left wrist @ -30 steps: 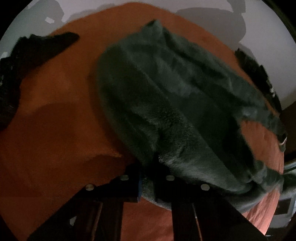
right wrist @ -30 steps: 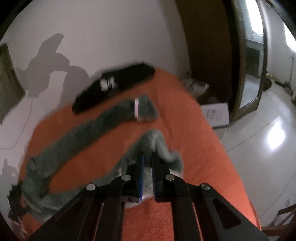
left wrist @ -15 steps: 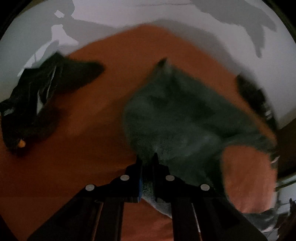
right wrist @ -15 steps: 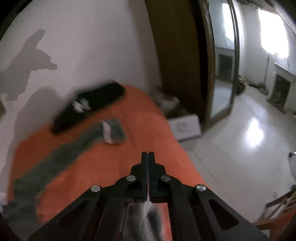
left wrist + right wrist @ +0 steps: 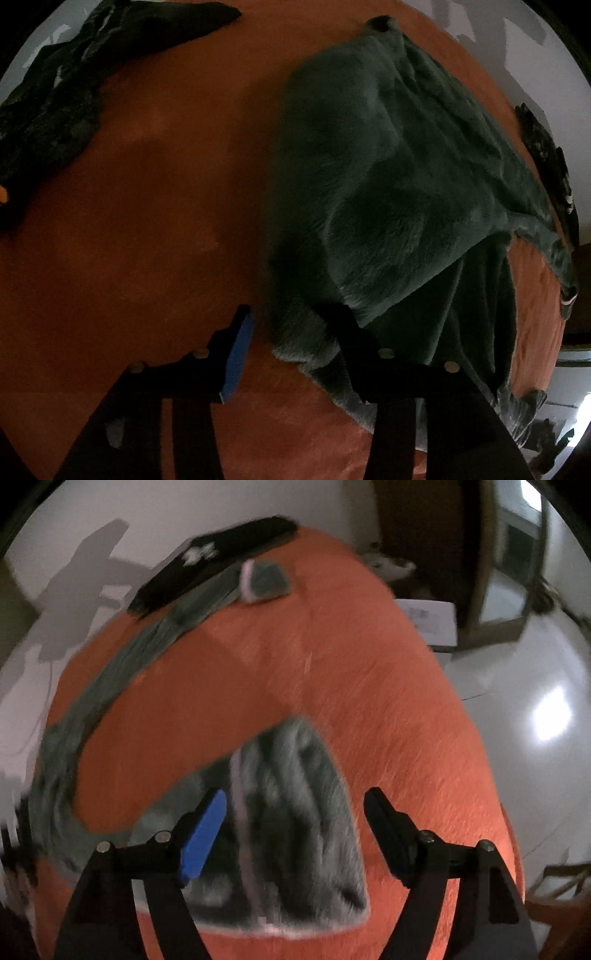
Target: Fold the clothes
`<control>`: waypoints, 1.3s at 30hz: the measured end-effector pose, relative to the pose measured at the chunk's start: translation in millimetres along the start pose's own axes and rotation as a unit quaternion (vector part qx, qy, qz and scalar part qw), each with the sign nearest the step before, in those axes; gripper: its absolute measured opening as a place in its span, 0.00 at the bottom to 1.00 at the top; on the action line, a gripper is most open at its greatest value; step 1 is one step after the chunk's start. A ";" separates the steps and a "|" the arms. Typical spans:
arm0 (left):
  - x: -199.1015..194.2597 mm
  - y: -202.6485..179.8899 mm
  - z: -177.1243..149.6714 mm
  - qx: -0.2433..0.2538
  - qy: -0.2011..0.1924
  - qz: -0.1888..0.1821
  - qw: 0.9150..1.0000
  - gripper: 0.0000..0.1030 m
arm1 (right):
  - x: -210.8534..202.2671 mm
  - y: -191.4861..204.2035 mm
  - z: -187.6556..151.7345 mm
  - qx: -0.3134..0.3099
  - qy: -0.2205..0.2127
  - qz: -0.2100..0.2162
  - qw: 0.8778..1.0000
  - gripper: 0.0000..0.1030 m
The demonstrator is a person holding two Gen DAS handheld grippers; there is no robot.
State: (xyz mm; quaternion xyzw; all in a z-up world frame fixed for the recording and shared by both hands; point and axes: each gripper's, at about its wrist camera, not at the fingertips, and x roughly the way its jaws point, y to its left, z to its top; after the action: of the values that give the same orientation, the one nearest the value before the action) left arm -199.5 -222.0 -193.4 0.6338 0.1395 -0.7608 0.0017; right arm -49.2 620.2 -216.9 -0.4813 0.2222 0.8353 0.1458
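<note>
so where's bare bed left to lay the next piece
Widest bare stretch of orange bed cover: between the grey fleece garment and the black clothing. Another sits between its cuffed ends. The bed's far edge is crowded.

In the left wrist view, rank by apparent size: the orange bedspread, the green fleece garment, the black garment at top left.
1. Orange bedspread, filling most of the frame.
2. Green fleece garment.
3. Black garment, cut off by the frame edge and farther from the camera, so its true size is unsure.
</note>
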 end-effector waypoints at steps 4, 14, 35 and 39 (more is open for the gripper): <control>5.2 -11.7 2.3 0.011 0.005 0.002 1.000 0.47 | 15.2 6.5 -3.6 -0.006 0.020 -0.014 1.000 0.72; 2.1 -12.6 3.9 0.006 0.004 -0.003 1.000 0.48 | -30.2 28.2 15.3 -0.050 -0.088 -0.063 0.993 0.07; -21.8 -49.7 -43.7 0.020 -0.068 -0.023 0.997 0.55 | 102.3 20.4 142.4 -0.018 -0.043 -0.227 0.973 0.00; -9.6 -68.4 -82.7 0.003 -0.060 -0.055 0.997 0.57 | 88.2 -1.1 107.4 0.082 -0.039 -0.150 0.984 0.00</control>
State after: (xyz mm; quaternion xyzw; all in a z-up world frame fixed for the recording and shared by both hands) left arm -130.2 -140.2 -182.8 0.5784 0.1718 -0.7967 -0.0341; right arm -171.6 678.7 -246.7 -0.4623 0.2093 0.8012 0.3171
